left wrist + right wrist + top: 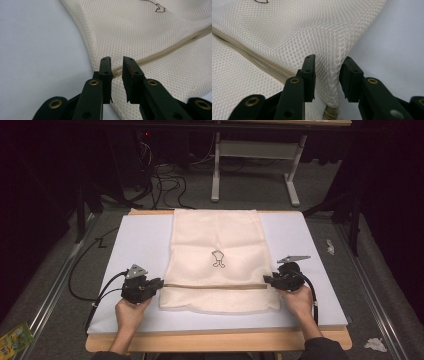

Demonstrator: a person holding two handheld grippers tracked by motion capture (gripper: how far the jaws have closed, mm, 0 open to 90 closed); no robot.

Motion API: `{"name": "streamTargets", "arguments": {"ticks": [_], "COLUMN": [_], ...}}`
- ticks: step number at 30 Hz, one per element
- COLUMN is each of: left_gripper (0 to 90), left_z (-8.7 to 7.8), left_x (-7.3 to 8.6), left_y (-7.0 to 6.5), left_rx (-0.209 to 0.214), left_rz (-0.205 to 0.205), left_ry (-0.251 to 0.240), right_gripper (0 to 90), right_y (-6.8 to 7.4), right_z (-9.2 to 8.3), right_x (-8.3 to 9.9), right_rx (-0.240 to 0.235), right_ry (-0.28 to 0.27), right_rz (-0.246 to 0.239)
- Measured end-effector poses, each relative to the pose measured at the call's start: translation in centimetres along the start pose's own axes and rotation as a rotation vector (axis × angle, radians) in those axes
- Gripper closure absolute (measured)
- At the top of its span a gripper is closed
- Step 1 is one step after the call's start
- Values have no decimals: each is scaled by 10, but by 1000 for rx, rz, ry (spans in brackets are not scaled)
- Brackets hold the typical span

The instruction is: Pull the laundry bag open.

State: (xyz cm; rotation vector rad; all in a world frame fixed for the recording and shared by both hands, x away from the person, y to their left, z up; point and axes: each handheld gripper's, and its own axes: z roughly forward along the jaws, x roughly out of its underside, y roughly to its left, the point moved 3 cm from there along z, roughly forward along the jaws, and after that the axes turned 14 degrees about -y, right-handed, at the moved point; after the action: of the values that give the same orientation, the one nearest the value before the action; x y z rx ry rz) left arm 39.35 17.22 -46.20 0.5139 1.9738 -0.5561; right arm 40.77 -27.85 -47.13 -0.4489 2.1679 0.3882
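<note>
Mesh bag (pixel 216 260) on worktop (pixel 300 235): soft, light, limp. Left tool (pixel 159 283) and right tool (pixel 268 280) released; I'd regrip the zipper-line edges.

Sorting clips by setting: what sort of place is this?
Probably a lab or recording workspace: a white work board on a wooden table, loose cables on the carpet, and a height-adjustable desk frame behind.

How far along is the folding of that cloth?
Done: the near part of the cloth seems folded over once, a tan band crossing it. In hand: the left gripper and right gripper sit at the band's two ends, jaws apart around the cloth's edges, not pressing them. Left: probably more folds; most of the cloth lies flat.
</note>
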Motion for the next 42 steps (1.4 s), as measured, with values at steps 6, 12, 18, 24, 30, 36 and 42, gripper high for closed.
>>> {"name": "streamTargets", "arguments": {"ticks": [6, 12, 18, 24, 30, 36, 42], "left_gripper": [693, 650, 629, 598, 582, 576, 572], "left_z": [-7, -16, -24, -33, -39, -43, -47], "left_x": [-4, -8, -12, -15, -15, -14, -14], "left_y": [3, 7, 13, 20, 27, 32, 37], "left_rx": [-12, -30, -56, -74, -95, -105, -117], "left_rz": [13, 21, 15, 20, 13, -1, -13], "left_ry": [-34, -72, -107, -128, -138, -149, -162], "right_gripper": [604, 606, 633, 628, 630, 630, 630], "right_y": [2, -1, -3, -10, -17, -24, -33], "right_z": [-5, -16, -27, -36, -47, -56, -66], "right_x": [-4, -7, -9, -8, -7, -5, -2], "right_rx": [17, 29, 28, 34, 47, 64, 85], "right_ry": [-26, -87, -130, -160, -186, -217, -253], "right_rz": [-19, -13, -11, 9, 31, 57, 71]}}
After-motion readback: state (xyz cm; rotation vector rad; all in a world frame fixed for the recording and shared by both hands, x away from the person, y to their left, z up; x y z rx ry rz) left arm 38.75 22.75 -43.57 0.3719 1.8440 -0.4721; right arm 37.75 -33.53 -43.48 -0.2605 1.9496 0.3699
